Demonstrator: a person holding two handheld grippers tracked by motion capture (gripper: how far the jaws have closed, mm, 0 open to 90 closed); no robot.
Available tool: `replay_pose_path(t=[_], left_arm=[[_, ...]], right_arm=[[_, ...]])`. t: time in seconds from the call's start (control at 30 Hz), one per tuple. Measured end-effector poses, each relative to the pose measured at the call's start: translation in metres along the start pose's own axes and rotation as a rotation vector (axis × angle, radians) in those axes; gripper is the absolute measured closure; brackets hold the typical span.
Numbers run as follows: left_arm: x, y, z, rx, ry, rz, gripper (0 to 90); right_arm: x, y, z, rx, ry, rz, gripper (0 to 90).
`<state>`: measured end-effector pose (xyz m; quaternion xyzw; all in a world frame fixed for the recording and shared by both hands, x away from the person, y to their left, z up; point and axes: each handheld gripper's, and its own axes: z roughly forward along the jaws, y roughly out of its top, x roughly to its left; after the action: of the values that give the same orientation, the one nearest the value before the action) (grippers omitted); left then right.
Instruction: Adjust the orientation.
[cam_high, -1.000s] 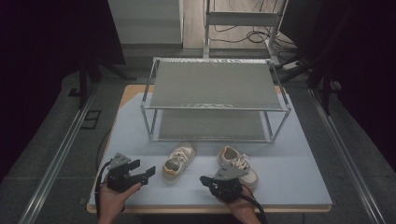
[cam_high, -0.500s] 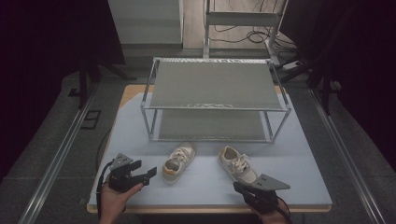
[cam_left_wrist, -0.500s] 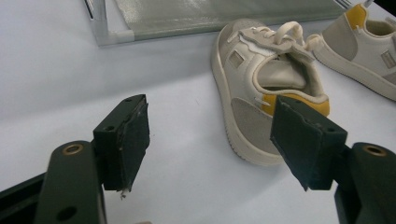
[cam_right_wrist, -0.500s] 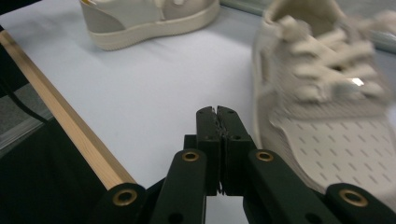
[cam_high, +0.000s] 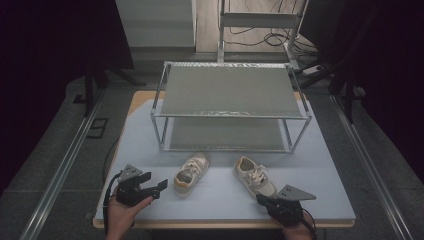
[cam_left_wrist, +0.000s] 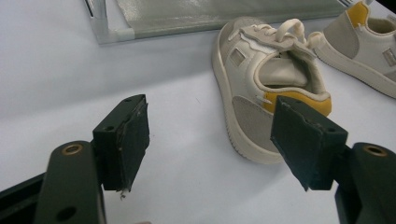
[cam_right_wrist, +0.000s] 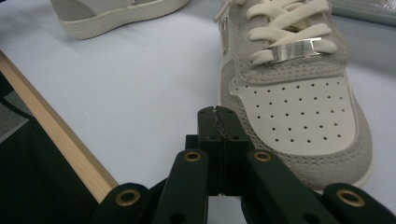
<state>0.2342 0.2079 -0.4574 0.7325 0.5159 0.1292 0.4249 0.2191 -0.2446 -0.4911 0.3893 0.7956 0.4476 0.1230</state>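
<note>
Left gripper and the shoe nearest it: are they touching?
Apart. In the left gripper view, the left gripper stands wide open with bare table between its pads and the left shoe.

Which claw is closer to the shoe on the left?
Left. The left claw sits just beside that shoe, jaws open; the right claw is by the other shoe.

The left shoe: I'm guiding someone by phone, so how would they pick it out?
Find the metal rack on the pale blue table. Two cream shoes lie before it; the left shoe is nearer the open left gripper, its yellow heel toward the person, unlike the right shoe.
</note>
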Motion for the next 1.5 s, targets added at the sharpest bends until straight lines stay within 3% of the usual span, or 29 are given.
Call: replay_pose_path(t=[0.4,0.9,1.2,1.5], left_arm=[[0.0,0.0,-0.001,-0.002,0.001,0.002,28.0],[0.001,0.0,-0.002,-0.004,0.002,-0.002,28.0],[-0.001,0.0,0.0,0.001,-0.002,-0.001,28.0],[-0.002,0.0,0.003,0.009,-0.001,0.004,28.0]], right_arm=[[-0.026,-0.003,-0.01,-0.013,-0.039,0.075,89.6],[-0.049,-0.001,-0.015,-0.019,-0.098,0.112,89.6],[-0.07,0.01,-0.008,-0.009,-0.17,0.12,89.6],[-0.085,0.023,0.008,-0.005,-0.204,0.133,89.7]])
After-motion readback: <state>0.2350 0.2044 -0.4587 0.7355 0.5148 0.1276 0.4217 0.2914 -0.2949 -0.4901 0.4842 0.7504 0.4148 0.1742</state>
